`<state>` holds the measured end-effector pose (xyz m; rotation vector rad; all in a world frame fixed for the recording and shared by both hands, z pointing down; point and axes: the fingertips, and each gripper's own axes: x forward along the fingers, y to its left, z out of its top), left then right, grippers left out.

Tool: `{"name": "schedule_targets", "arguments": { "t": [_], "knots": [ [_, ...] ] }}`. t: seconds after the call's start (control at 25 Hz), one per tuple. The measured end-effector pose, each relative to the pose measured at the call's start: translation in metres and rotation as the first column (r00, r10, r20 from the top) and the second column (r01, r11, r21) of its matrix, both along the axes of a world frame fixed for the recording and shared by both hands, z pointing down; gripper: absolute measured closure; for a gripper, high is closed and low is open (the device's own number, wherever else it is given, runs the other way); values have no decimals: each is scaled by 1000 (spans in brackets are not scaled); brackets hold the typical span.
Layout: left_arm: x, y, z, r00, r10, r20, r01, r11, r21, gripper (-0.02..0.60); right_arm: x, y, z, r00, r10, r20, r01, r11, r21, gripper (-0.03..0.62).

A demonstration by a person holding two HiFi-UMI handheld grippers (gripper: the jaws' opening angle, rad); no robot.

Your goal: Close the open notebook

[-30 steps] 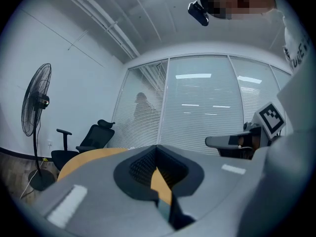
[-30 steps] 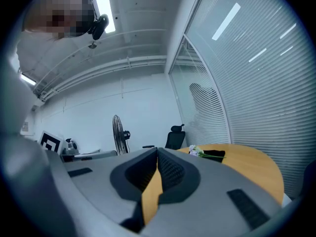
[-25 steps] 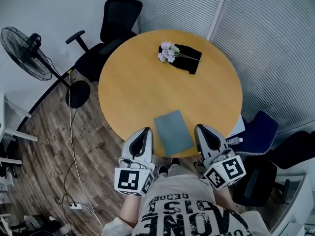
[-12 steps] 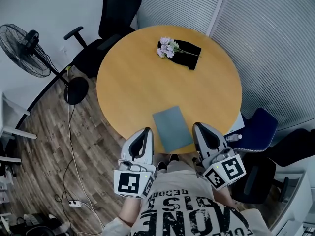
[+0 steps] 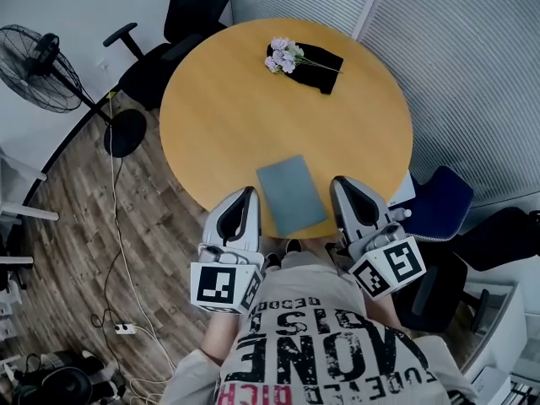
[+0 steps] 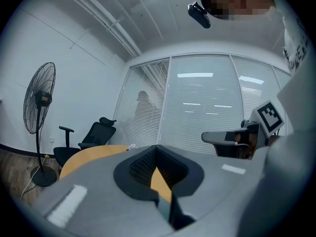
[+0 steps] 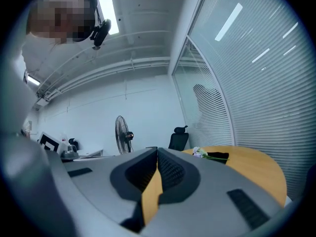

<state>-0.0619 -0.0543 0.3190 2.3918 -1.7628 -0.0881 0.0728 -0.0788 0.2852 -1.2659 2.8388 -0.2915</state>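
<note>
The notebook (image 5: pixel 291 194) lies flat on the round wooden table (image 5: pixel 245 108) at its near edge, grey-blue cover up, and looks closed. My left gripper (image 5: pixel 246 194) hovers just left of it and my right gripper (image 5: pixel 342 184) just right of it, both pointing level over the table's edge. Neither touches the notebook. In the left gripper view the left gripper (image 6: pixel 157 147) has its jaws together with nothing between them. In the right gripper view the right gripper (image 7: pixel 157 149) also has its tips meeting on nothing.
A bunch of pale flowers (image 5: pixel 283 56) on a black cloth (image 5: pixel 319 64) lies at the table's far side. A black office chair (image 5: pixel 181 7) and a standing fan (image 5: pixel 34 66) are at the left, a blue chair (image 5: pixel 439 205) at the right. Cables run over the wooden floor.
The head view has shifted, so the table, the notebook and both grippers sit a little higher in the picture. The grippers and the notebook keep their places relative to each other.
</note>
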Motion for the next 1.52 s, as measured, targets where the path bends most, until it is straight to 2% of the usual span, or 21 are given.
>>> {"name": "schedule_targets", "arguments": {
  "t": [0.52, 1.52],
  "knots": [
    [19, 2, 1, 999, 44, -10, -44, 999, 0, 571, 2, 4, 2, 1000, -15, 0, 15, 1000, -8, 582],
    [-5, 26, 6, 999, 33, -26, -33, 999, 2, 571, -30, 33, 10, 997, -65, -31, 65, 998, -11, 582]
  ]
}}
